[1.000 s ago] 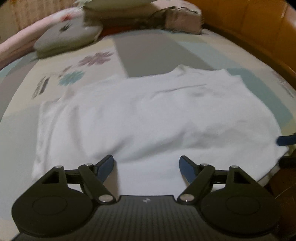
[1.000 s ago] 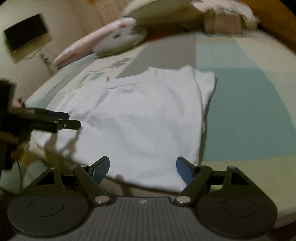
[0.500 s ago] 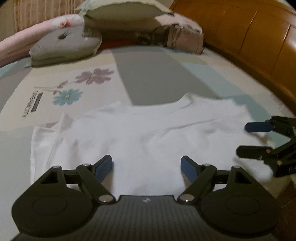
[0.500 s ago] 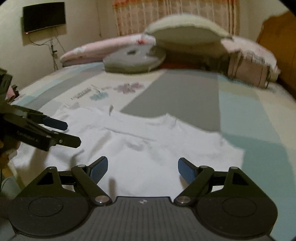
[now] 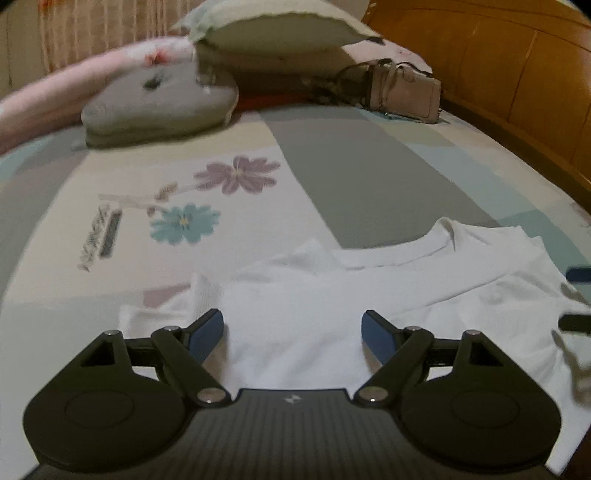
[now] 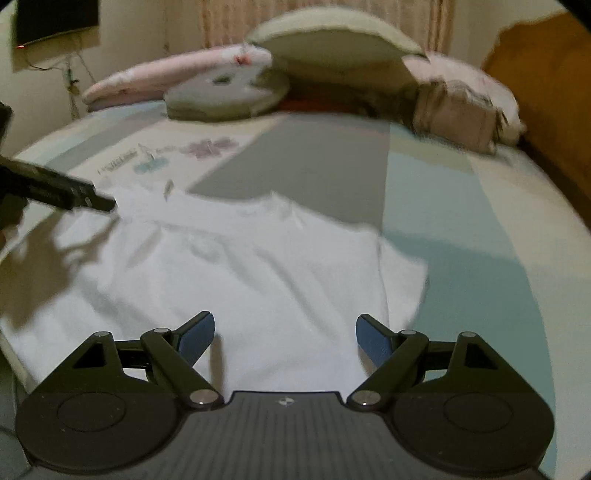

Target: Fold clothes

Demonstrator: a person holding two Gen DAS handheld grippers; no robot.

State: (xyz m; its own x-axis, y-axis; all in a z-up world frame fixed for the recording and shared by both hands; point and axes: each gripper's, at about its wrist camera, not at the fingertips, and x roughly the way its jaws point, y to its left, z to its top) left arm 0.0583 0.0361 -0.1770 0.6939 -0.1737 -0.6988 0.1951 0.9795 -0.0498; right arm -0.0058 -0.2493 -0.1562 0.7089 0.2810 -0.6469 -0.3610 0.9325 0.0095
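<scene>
A white T-shirt (image 5: pixel 369 306) lies spread flat on the bed, its collar (image 5: pixel 439 240) toward the pillows. My left gripper (image 5: pixel 291 334) hovers open over the shirt's left side, close to a folded-in sleeve (image 5: pixel 207 295), with nothing between its blue pads. In the right wrist view the same white T-shirt (image 6: pixel 240 273) fills the middle, and my right gripper (image 6: pixel 284 334) stands open above its lower right part, near the right sleeve (image 6: pixel 402 273). The left gripper's fingers (image 6: pixel 85 199) reach in from the left edge there. The right gripper's fingertips (image 5: pixel 576 299) show at the left wrist view's right edge.
The patchwork bedsheet (image 5: pixel 351 166) with flower prints (image 5: pixel 236 177) stretches beyond the shirt. Pillows (image 5: pixel 159 107) and a beige handbag (image 5: pixel 402 92) sit at the head of the bed. A wooden headboard (image 5: pixel 517 74) runs along the right. A wall TV (image 6: pixel 55 22) hangs far left.
Both grippers drew back and tilted up, so more of the bed shows beyond the shirt. The left one slid toward the shirt's left side. Both stayed open.
</scene>
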